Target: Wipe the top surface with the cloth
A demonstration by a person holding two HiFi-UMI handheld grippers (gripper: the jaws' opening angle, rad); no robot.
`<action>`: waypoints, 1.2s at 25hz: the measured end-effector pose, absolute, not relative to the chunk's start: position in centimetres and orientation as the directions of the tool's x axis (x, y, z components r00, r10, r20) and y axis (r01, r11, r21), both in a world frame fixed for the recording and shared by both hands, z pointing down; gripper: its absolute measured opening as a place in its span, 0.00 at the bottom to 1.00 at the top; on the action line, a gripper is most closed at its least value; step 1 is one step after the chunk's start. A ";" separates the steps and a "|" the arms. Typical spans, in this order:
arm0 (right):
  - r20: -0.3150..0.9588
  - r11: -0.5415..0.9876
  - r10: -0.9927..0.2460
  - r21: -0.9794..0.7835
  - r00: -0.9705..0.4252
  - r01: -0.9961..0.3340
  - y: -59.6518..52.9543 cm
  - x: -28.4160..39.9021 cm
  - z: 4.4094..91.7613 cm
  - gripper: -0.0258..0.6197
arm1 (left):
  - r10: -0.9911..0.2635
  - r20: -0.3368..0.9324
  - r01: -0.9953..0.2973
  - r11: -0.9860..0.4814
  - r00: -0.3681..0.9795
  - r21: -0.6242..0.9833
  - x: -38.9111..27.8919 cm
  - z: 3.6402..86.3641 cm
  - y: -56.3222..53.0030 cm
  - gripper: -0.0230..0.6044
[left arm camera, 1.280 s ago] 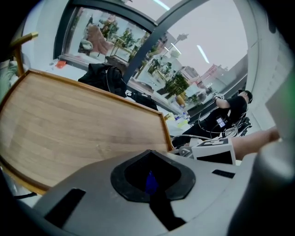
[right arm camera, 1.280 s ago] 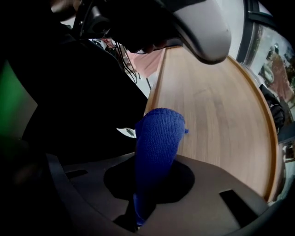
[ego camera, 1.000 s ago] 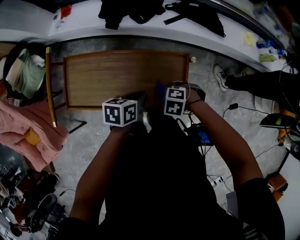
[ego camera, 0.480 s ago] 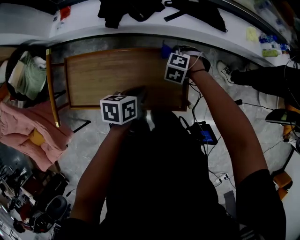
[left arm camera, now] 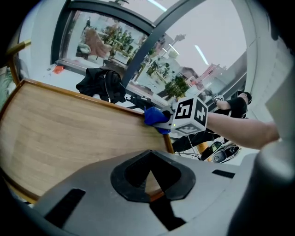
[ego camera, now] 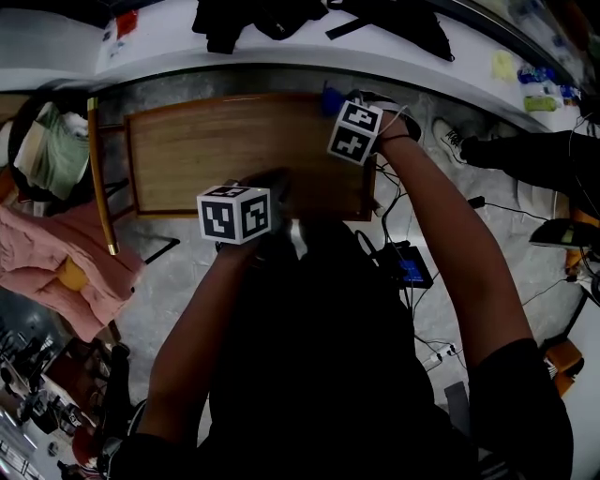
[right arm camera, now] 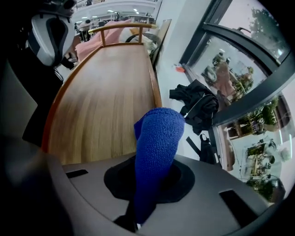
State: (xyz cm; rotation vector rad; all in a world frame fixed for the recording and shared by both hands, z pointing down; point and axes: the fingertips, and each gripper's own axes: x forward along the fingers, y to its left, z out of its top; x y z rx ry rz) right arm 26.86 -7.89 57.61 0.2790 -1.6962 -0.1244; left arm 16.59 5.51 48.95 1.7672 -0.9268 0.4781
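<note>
- Pinching the cloth (right arm camera: 156, 147) in the right tool (right arm camera: 148, 186), jaws tight on its folded bulk, free end poking forward.
- Holding it at 1 o'clock, at the far right corner of the worktop (ego camera: 216, 150); probably to start a stroke at the rim so no strip gets missed.
- Keeping the left tool (left arm camera: 150, 177) at 6 o'clock by the near edge, jaws together on nothing, seemingly parked clear of the wiping path.
- Leaving bare wood toward 9 o'clock, apparently yet to wipe.

Two tongs (left arm camera: 150, 184) (right arm camera: 146, 186), one cloth (right arm camera: 156, 138), one table (ego camera: 216, 150), perhaps two garments (ego camera: 234, 23).
</note>
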 end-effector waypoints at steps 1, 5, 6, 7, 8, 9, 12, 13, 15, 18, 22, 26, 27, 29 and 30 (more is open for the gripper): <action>0.963 0.967 -0.244 0.232 -0.114 -0.103 -7.5 26.8 57.6 0.11 | -0.362 0.692 -0.774 -0.166 0.625 0.612 16.7 48.9 5.4 0.05; 0.976 0.980 -0.199 0.200 -0.091 -0.002 -4.1 27.1 57.9 0.11 | -0.363 0.686 -0.769 -0.177 0.631 0.614 17.1 48.6 5.4 0.05; 0.978 0.981 -0.188 0.191 -0.088 0.018 -3.0 27.3 57.9 0.11 | -0.362 0.686 -0.769 -0.180 0.631 0.613 17.2 48.6 5.4 0.05; 0.980 0.983 -0.178 0.181 -0.088 0.029 -1.9 27.4 58.0 0.11 | -0.362 0.686 -0.769 -0.181 0.631 0.613 17.2 48.5 5.5 0.05; 0.981 0.985 -0.168 0.172 -0.092 0.031 -0.9 27.4 58.1 0.11 | -0.361 0.687 -0.770 -0.181 0.631 0.612 17.1 48.5 5.6 0.05; 0.982 0.986 -0.161 0.164 -0.098 0.027 0.2 27.5 58.1 0.11 | -0.361 0.687 -0.770 -0.181 0.631 0.612 17.1 48.5 5.8 0.05; 0.982 0.989 -0.143 0.146 -0.123 0.011 3.2 27.5 58.2 0.11 | -0.360 0.688 -0.770 -0.178 0.630 0.613 17.1 48.6 6.3 0.05; 0.983 0.991 -0.132 0.135 -0.129 0.010 4.3 27.6 58.3 0.11 | -0.360 0.688 -0.770 -0.177 0.630 0.613 17.1 48.7 6.5 0.05; 0.986 0.994 -0.101 0.104 -0.135 0.014 6.5 27.6 58.4 0.11 | -0.362 0.688 -0.771 -0.172 0.629 0.614 16.9 48.7 6.7 0.05; 0.989 0.998 -0.052 0.057 -0.136 0.036 9.4 27.7 58.6 0.11 | -0.372 0.687 -0.773 -0.169 0.625 0.611 16.5 48.5 6.9 0.05; 0.992 0.998 0.018 -0.011 -0.129 0.057 12.4 27.6 58.7 0.11 | -0.369 0.695 -0.781 -0.178 0.617 0.599 16.3 48.5 7.3 0.05; 0.993 0.994 0.057 -0.046 -0.103 0.103 14.0 27.7 58.9 0.11 | -0.355 0.700 -0.779 -0.172 0.620 0.603 16.8 49.0 8.4 0.05; 0.993 0.992 0.063 -0.052 -0.096 0.114 14.0 27.7 58.9 0.11 | -0.351 0.702 -0.779 -0.172 0.620 0.603 16.9 49.2 8.7 0.05; 0.993 0.987 0.087 -0.075 -0.082 0.144 14.3 27.7 59.0 0.11 | -0.342 0.705 -0.779 -0.177 0.622 0.602 17.1 49.3 9.0 0.05; 0.991 0.982 0.109 -0.096 -0.075 0.164 14.8 27.7 59.1 0.11 | -0.338 0.706 -0.779 -0.180 0.622 0.601 17.2 49.4 9.2 0.05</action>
